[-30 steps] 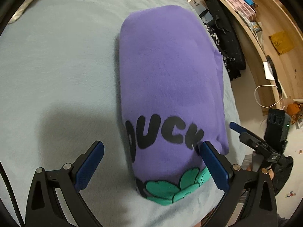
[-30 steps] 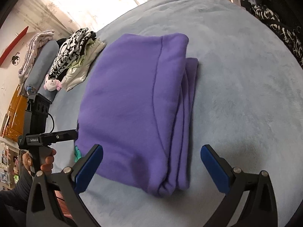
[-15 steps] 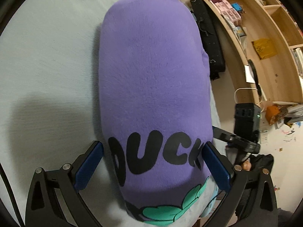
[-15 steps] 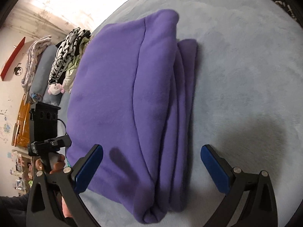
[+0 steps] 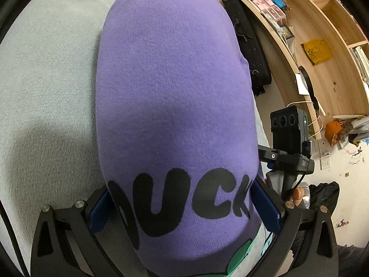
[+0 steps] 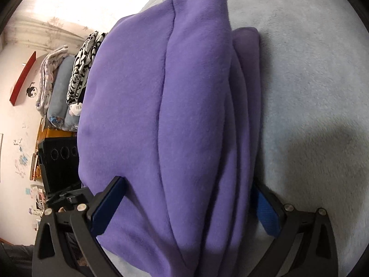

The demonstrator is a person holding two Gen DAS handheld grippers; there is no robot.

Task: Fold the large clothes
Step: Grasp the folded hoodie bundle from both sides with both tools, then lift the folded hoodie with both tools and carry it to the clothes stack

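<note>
Both tools, left tool (image 5: pixel 184 210) and right tool (image 6: pixel 184 207), stand wide apart, straddling the folded purple sweatshirt (image 5: pixel 170 106) without clamping.

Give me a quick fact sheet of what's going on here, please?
garment: folded purple sweatshirt, black lettering facing up
surface: light grey blanket
left gripper: open, fingers either side of the lettered end
right gripper: open, straddling the layered end
stage: folded bundle, not yet clamped
background: wooden shelves, pile of clothes
</note>
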